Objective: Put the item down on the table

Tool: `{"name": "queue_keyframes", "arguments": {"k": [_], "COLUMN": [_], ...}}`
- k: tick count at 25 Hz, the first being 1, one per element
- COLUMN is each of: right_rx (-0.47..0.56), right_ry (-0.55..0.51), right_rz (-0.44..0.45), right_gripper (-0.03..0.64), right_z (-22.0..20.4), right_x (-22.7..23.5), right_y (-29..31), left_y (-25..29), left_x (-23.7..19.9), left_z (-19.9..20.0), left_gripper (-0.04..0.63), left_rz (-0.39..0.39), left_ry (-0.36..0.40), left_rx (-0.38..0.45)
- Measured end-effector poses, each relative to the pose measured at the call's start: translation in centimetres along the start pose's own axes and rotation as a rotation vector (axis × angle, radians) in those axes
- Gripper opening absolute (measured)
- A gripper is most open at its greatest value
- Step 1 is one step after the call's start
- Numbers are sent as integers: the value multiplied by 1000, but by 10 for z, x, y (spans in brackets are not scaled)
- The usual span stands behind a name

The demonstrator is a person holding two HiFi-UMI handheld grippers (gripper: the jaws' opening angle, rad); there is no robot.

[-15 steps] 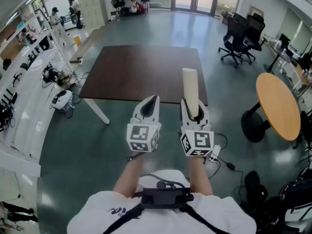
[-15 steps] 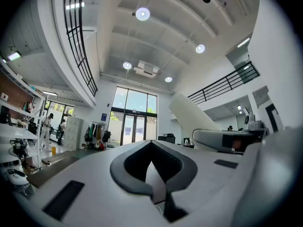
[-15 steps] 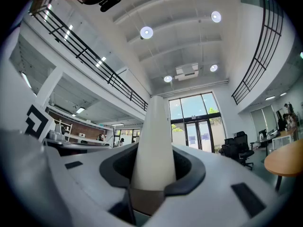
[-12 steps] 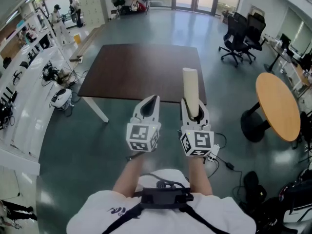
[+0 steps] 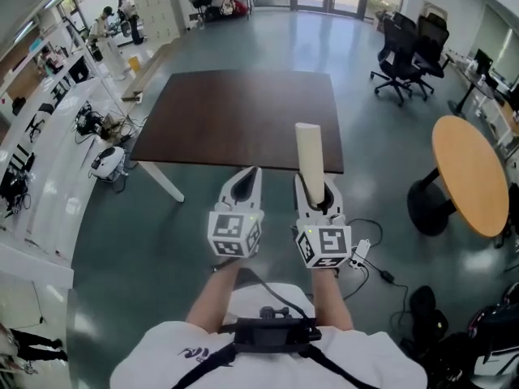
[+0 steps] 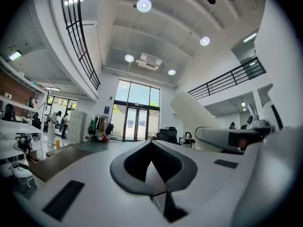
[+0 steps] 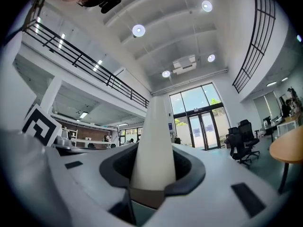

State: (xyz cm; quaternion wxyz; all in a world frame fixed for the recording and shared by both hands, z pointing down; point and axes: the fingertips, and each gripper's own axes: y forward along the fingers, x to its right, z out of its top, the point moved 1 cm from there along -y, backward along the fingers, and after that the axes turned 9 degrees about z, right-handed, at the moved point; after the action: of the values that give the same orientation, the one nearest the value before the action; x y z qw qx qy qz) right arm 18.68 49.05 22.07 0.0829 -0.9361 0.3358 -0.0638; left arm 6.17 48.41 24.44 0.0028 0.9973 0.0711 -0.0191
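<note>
Little has changed in the last half second. The right hand-held gripper has drifted slightly left and stays clamped, jaws partway apart, on the lower end of the cream-white tapered cylinder. The cylinder stands upright in the air, its top showing against the near right corner of the dark brown rectangular worktop. I judge the set-down not yet begun. The left hand-held gripper is clenched on nothing.
</note>
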Motion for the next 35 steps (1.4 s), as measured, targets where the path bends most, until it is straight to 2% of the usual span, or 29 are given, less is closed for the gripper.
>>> {"name": "queue_keyframes", "arguments": {"k": [8,11,14,22,27,31,35], "right_rx": [-2,-9,-7,15,15,14,-5], "right_ry": [19,12,-6,-28,-26,-22,-39], "right_rz": [-9,-11,-11,-6,-19,-55,-49], "right_gripper": [149,149,149,149,149,149,149], "right_z": [-17,-27,-32,-35,-58,-70,-80], "right_x": [23,40,58,72,89,106,119], "right_y": [54,94,139,288,353,391,424], "left_y": [59,101,149,262,316,355,389], "left_x": [-20,-47,-74,-151,-182,-218,-234], "left_z": [-11,-14,-4,30,24,18,7], "left_gripper": [12,12,12,12,12,12,12], "left_rz": [-27,-22,-19,-61,-98,-101,-103], "left_ry": [3,-16,-38,-21,-39,-49,-69], "left_rx": [-34,-46,-16,45,51,46,44]}}
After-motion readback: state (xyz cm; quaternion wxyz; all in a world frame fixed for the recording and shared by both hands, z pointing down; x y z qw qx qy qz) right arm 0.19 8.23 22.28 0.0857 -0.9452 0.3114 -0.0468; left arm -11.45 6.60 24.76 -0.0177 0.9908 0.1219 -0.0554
